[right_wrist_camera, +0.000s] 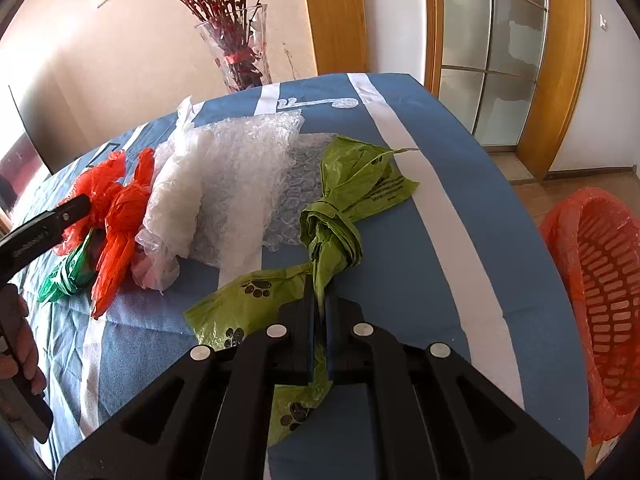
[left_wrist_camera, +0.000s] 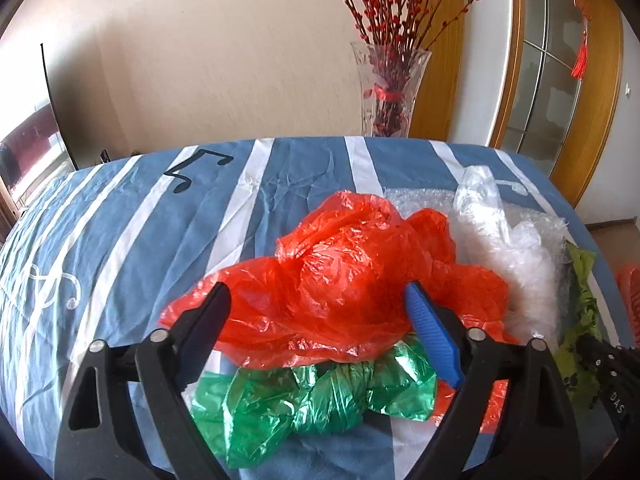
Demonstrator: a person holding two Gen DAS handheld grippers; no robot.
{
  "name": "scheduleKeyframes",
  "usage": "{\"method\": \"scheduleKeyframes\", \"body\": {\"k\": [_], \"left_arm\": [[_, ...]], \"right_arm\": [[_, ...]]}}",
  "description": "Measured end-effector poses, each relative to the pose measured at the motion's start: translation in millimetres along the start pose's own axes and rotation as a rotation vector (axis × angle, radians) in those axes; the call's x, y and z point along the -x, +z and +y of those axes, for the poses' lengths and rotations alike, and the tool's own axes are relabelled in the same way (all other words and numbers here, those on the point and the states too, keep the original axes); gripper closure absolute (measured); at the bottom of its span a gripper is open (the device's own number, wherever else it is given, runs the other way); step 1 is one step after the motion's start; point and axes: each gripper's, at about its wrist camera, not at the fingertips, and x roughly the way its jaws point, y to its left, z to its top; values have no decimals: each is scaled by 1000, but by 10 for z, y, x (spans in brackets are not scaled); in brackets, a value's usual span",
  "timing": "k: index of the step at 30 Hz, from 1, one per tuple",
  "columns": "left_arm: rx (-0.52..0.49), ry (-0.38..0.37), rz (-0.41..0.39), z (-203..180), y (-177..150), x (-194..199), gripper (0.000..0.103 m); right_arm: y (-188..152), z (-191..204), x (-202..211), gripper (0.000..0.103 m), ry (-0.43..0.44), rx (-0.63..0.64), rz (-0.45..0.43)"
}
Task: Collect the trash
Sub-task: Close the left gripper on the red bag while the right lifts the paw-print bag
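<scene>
The left gripper [left_wrist_camera: 316,304] stands wide open around the red bag [left_wrist_camera: 348,276], its pads not yet pressing. If it shuts shallow, the slick film could slip free, or the green bag [left_wrist_camera: 304,404] at six o'clock could get dragged along. The right gripper [right_wrist_camera: 318,320] is clamped tight on the lime bag [right_wrist_camera: 340,216], whose knot sits at twelve o'clock. That thin tail may tear or slide out on lifting. The red basket [right_wrist_camera: 600,280] waits at three o'clock.

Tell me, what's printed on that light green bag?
Black paw prints on the light green bag, clearest in the right wrist view.
</scene>
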Motion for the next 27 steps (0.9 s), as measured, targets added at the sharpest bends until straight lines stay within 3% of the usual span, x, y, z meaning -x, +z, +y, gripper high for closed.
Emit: {"method": "scheduleKeyframes", "body": {"k": [4, 5, 12, 18, 27], "left_arm": [[5, -36, 28, -8, -19, -65, 50], [4, -51, 30, -10, -22, -69, 61], [12, -91, 3, 30, -13, 31, 88], [24, -100, -34, 62, 5, 224, 97], [38, -128, -100, 20, 46, 609, 98]], "right_arm": [[4, 2, 3, 98, 2, 0, 0], [5, 2, 3, 98, 2, 0, 0], [-22, -9, 66, 98, 2, 5, -20], [-57, -73, 204, 99, -3, 12, -46], [-82, -273, 492, 99, -12, 2, -90]]}}
